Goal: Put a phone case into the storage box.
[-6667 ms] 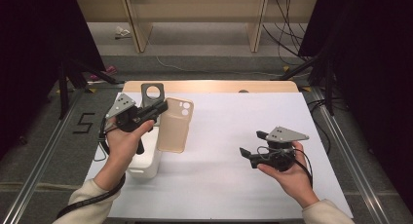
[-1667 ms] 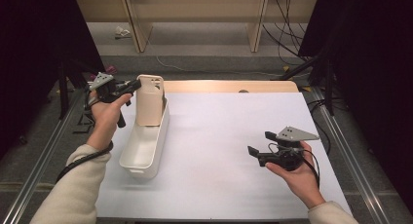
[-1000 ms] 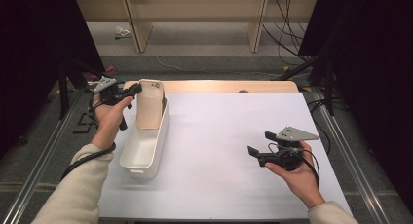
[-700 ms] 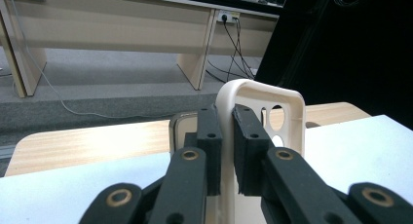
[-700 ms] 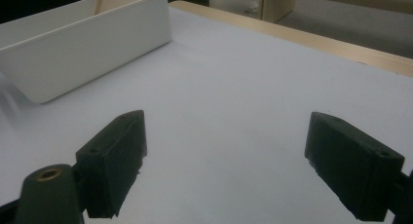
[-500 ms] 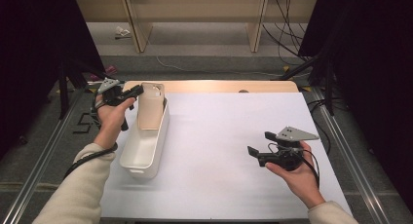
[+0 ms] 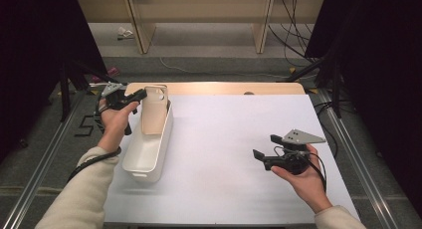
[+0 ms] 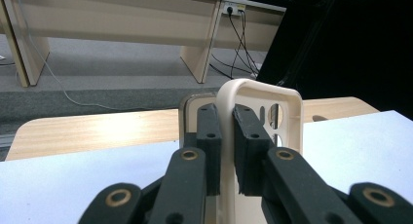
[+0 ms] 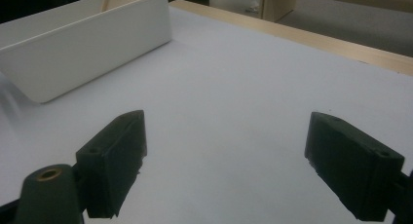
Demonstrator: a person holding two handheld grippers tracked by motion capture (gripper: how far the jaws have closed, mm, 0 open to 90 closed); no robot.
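High view: your bench [image 7: 224, 139] carries a white bin [image 7: 149, 147] at its left, open white surface between it and your right gripper [image 7: 263, 152], well apart. Your left gripper [image 7: 141, 93] grips a beige phone case [image 7: 155, 109] by its top edge, upright, lower end inside the bin's far end.

Left gripper view: jaws clenched on the case's [image 8: 258, 112] rim, pads [image 8: 209, 136] either side, another case [image 8: 187, 112] behind.

Right gripper view: your right gripper [image 9: 224, 160] is wide open, holding nothing, hovering over bare bench; bin [image 9: 83, 48] far left.
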